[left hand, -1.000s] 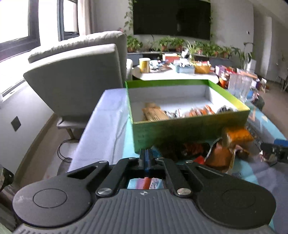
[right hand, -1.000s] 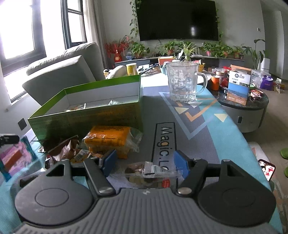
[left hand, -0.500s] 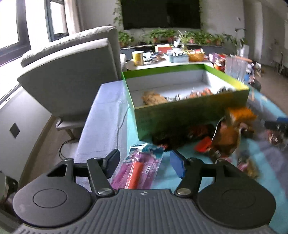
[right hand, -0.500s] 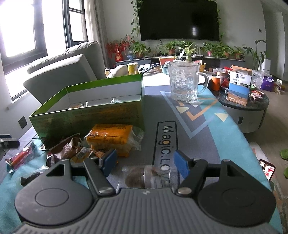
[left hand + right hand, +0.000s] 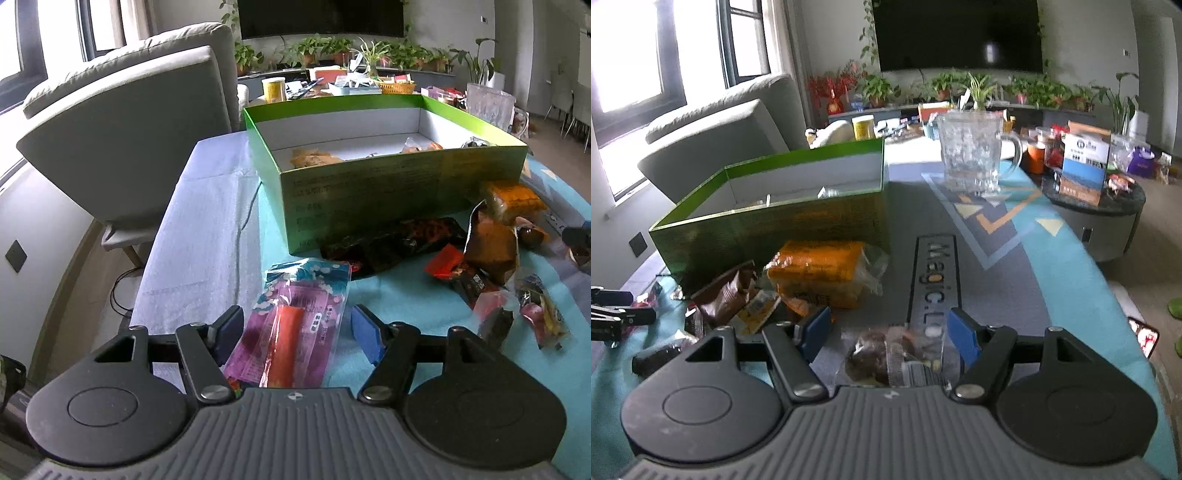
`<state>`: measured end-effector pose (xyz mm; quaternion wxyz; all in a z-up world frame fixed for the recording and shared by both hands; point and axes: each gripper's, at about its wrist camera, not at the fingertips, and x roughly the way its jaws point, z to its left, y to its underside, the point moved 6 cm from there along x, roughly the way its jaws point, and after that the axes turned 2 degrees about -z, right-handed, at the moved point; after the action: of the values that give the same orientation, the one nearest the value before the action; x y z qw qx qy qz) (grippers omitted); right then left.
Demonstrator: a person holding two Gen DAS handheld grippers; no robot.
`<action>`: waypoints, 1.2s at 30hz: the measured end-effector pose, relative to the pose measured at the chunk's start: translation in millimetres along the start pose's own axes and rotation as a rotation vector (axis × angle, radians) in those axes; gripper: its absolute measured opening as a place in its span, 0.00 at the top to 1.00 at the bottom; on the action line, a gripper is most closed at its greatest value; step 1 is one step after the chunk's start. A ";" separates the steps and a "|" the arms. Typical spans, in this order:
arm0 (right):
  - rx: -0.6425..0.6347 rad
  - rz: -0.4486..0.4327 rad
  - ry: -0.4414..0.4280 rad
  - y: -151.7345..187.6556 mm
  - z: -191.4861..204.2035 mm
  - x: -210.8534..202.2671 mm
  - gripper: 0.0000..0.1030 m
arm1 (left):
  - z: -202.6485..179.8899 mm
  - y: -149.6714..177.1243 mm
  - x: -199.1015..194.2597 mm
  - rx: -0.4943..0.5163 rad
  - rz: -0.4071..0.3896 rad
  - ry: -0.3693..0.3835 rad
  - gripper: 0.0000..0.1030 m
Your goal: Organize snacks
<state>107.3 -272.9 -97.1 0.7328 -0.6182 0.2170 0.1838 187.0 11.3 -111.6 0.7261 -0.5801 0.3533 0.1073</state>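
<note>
A green box with a few snacks inside stands on the table; it also shows in the right wrist view. My left gripper is open, and a pink and purple snack packet lies on the teal mat between its fingers. My right gripper is open, with a clear packet of dark snacks lying between its fingers. An orange packet and brown wrappers lie in front of the box.
A black packet, a red wrapper and small sweets lie on the mat to the right of my left gripper. A glass mug stands behind the box. A grey armchair is at left.
My left gripper opened and let the pink packet drop onto the mat, then drew back. My right gripper moved slightly forward over the clear packet and stays open.
</note>
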 end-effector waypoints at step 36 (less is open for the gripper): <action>-0.088 -0.200 -0.036 -42.7 36.7 -29.7 0.39 | -14.0 -70.1 -63.5 -0.075 -0.277 0.047 0.99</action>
<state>108.7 -244.0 -40.4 0.7233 -0.6651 0.1328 0.1301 175.0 -6.8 -18.4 0.7034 -0.6522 0.2825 0.0057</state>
